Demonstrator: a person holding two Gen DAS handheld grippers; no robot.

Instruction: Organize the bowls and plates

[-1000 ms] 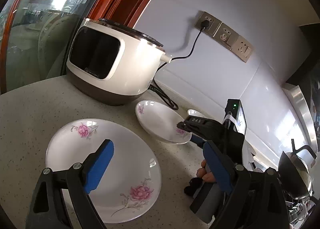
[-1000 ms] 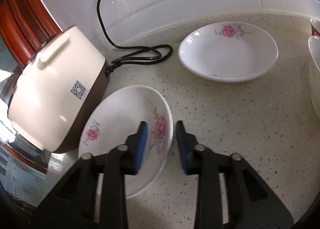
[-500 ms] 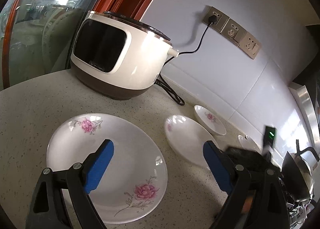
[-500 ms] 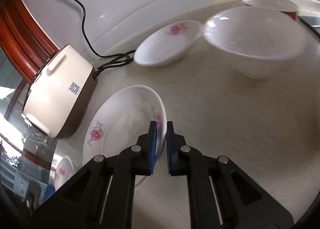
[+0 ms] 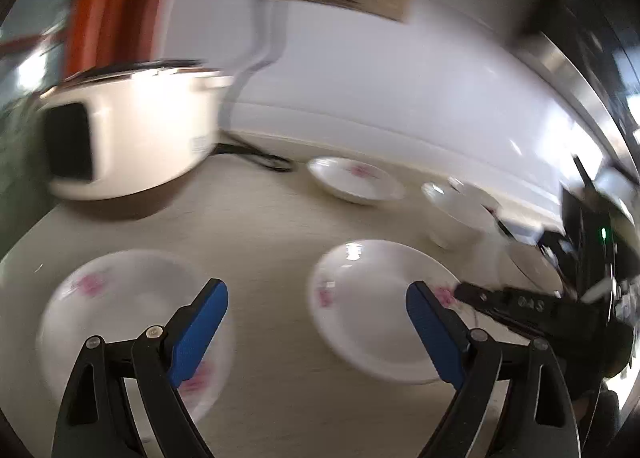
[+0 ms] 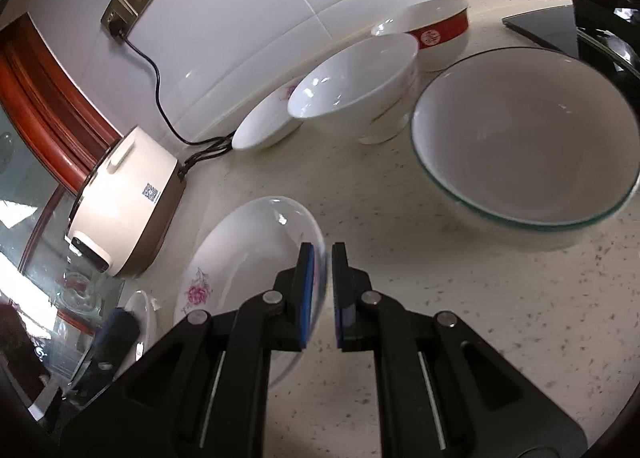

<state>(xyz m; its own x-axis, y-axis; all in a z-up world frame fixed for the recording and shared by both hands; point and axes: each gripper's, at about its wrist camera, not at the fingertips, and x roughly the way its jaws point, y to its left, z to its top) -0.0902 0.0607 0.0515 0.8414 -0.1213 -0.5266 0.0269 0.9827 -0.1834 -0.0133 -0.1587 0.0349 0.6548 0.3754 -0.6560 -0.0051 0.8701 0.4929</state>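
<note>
Countertop (image 6: 440, 298) bowls: only right wrist shows the green-rimmed bowl (image 6: 524, 137) (left blurred).

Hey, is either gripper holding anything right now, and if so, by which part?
The right gripper is shut on the floral plate, pinching its rim on the near right edge. The left gripper is open and holds nothing.
</note>
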